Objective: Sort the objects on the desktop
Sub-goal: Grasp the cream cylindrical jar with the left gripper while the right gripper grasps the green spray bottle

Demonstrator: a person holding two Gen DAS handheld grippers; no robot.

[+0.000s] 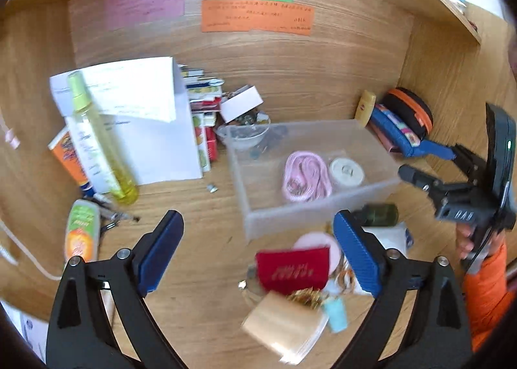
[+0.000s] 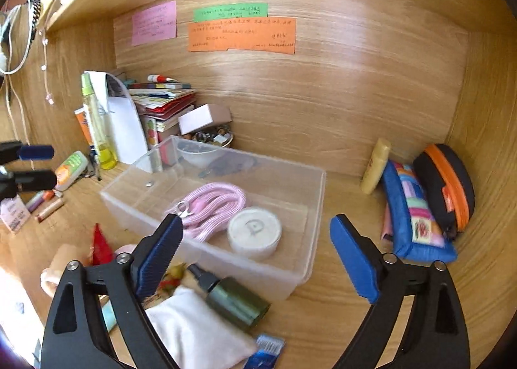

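A clear plastic bin (image 1: 255, 223) (image 2: 303, 275) stands on the wooden desk and holds a pink cord (image 1: 305, 180) (image 2: 210, 207) and a white round tin (image 1: 346, 171) (image 2: 254, 231). My left gripper (image 1: 258, 249) is open and empty above a red pouch (image 1: 292, 268), a tan pad (image 1: 281, 325) and small items in front of the bin. My right gripper (image 2: 255, 259) is open and empty over the bin's near right corner; it also shows in the left wrist view (image 1: 429, 168). A dark green spray bottle (image 2: 232, 299) (image 1: 379, 214) and a white pouch (image 2: 194, 330) lie under it.
A tall yellow spray bottle (image 1: 97, 139) (image 2: 97, 123), white papers (image 1: 145, 117) and stacked books (image 2: 161, 97) stand at the left. A blue pencil case (image 2: 416, 217), a black-orange case (image 2: 447, 188) and a yellow tube (image 2: 376, 165) lie at the right. Coloured notes (image 2: 242, 34) hang on the back wall.
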